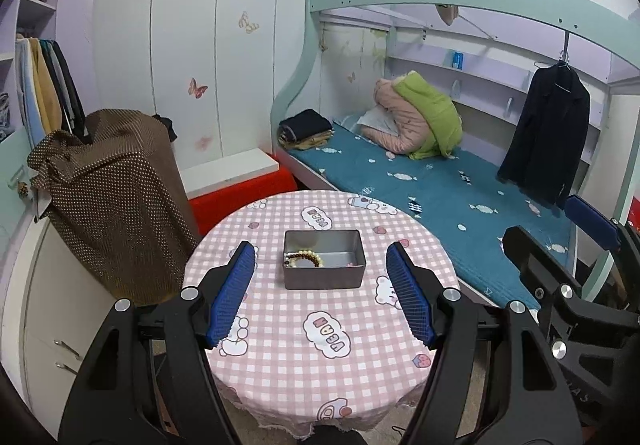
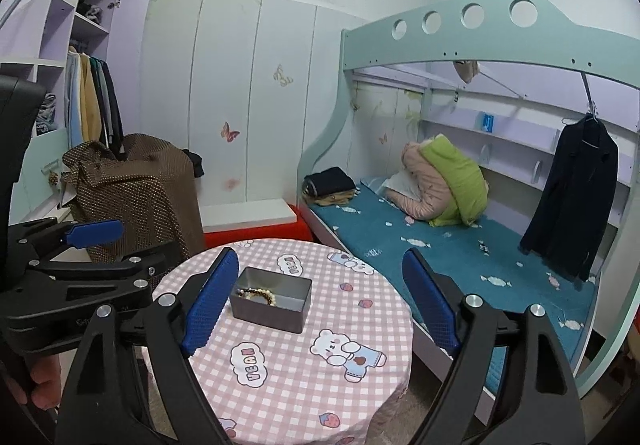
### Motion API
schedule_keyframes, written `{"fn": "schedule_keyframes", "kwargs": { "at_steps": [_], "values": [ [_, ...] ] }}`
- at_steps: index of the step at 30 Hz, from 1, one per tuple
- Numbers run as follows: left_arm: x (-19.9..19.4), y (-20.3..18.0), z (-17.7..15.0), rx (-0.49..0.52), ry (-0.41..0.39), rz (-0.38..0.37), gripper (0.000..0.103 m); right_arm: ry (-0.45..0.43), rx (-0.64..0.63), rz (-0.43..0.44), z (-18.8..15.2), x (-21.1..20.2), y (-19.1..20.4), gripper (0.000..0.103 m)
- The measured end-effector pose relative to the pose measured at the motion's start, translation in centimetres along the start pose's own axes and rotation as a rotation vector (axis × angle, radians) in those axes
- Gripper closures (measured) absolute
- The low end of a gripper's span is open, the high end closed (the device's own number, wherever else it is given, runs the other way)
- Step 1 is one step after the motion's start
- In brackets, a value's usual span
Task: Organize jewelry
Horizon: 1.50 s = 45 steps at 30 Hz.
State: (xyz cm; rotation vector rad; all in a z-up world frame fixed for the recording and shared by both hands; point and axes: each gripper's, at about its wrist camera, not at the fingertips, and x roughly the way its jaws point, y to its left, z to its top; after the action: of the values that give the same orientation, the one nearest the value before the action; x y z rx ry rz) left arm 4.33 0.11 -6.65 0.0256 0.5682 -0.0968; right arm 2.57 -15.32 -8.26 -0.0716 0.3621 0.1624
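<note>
A grey metal tin (image 1: 324,277) stands open on a round table with a pink checked cloth (image 1: 288,349). Beaded bracelets (image 1: 303,259), one dark and one cream, lie inside its left end. My left gripper (image 1: 322,289) is open and empty, held above the table in front of the tin. My right gripper (image 2: 320,309) is open and empty, to the right of the tin (image 2: 272,311); the bracelets (image 2: 258,295) show there too. Each gripper appears at the edge of the other's view.
A bunk bed with a blue mattress (image 1: 440,185) stands right of the table, a dark coat (image 1: 548,133) hanging from its frame. A brown dotted cloth (image 1: 108,197) covers furniture to the left. A red box (image 1: 240,193) sits behind the table.
</note>
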Motion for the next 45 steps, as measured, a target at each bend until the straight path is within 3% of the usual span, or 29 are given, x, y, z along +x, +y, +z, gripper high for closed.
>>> {"fn": "schedule_keyframes", "kwargs": {
  "at_steps": [16,45],
  "values": [
    [-2.0,-0.3,0.0,0.015,-0.056,0.017,0.034,-0.055,-0.002,0.001,-0.2,-1.5,0.2,0.022],
    [-2.3,0.0,-0.3,0.017,-0.068,0.023,0.034,-0.054,0.003,-0.001,-0.3,-1.8,0.3,0.022]
  ]
}}
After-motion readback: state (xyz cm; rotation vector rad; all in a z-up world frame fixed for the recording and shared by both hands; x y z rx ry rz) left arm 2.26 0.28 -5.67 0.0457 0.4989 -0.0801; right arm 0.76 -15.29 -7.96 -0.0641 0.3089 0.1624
